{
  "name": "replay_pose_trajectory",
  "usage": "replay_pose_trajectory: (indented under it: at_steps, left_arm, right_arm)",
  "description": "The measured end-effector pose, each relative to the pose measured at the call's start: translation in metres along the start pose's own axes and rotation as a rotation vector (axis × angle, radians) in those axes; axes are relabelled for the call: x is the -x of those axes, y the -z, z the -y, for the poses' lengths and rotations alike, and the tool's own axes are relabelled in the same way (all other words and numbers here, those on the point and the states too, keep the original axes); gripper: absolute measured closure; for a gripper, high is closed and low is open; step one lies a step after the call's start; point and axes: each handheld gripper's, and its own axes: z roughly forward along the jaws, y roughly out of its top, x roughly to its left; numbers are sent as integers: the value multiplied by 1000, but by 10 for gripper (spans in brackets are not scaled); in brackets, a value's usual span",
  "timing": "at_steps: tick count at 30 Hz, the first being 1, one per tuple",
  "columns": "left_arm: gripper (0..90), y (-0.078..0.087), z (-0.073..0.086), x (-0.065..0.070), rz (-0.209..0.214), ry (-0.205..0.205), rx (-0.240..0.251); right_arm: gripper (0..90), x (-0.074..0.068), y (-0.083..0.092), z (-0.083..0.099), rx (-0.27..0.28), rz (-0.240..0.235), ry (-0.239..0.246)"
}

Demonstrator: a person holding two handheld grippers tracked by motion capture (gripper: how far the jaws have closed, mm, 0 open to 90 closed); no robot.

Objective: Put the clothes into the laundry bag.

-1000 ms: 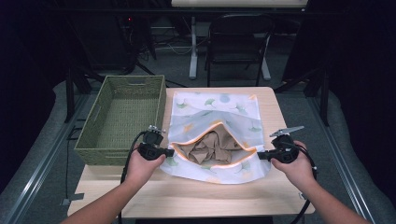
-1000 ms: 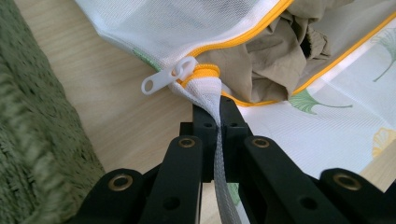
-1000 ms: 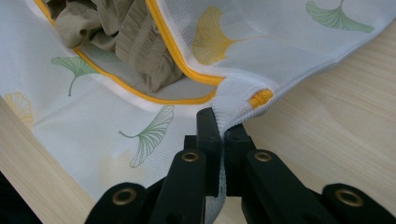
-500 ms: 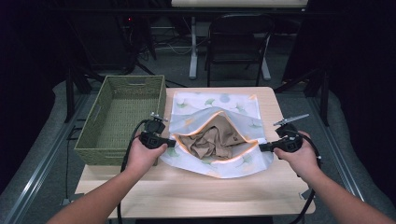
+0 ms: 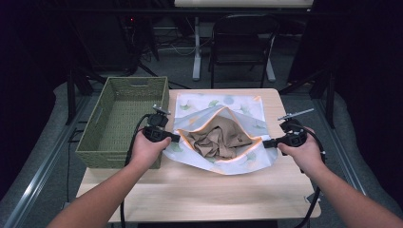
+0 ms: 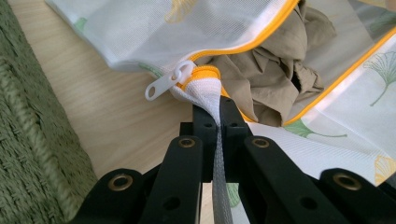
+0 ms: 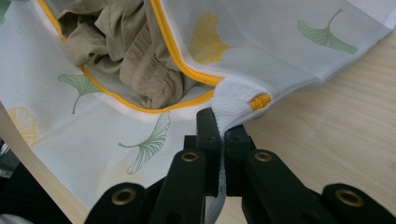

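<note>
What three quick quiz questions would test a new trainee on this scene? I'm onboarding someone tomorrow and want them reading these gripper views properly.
1. True or false: the mesh laundry bag is zipped fully shut.
2. What does the left gripper pinch?
A. the beige garment
B. the bag's corner beside the white zipper pull
C. the basket's rim
3. Fill in: the green woven basket stands at the person's ____ side of the bag.

Key
1. False: its orange-trimmed mouth gapes, showing the crumpled beige garment inside.
2. B: the jaws clamp the mesh corner by the zipper pull; the right gripper clamps the opposite corner.
3. Left.
</note>
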Motion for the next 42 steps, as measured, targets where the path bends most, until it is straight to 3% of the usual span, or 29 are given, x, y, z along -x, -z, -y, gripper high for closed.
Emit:
replay_pose_trajectory:
  at_steps: [6, 13, 15, 24, 30, 38, 42]
  left_arm:
    - [887, -2, -9, -7, 21, 26, 11]
    - [887, 1, -18, -14, 35, 54, 35]
    - [887, 4, -20, -16, 18, 46, 39]
    - [887, 21, -30, -31, 23, 95, 116]
    - [887, 25, -36, -37, 42, 103, 149]
    - [887, 24, -40, -45, 61, 138, 175]
    - [887, 25, -42, -47, 55, 133, 178]
  right_arm:
    - [886, 4, -3, -8, 11, -7, -9]
    - [886, 13, -2, -21, 44, -10, -52]
    - [886, 16, 0, -24, 53, -3, -56]
    - [886, 29, 18, -33, 114, 12, -93]
    - [886, 35, 23, -39, 153, 0, -118]
    - [886, 36, 24, -45, 169, 2, -120]
    - [887, 36, 24, -49, 172, 3, -118]
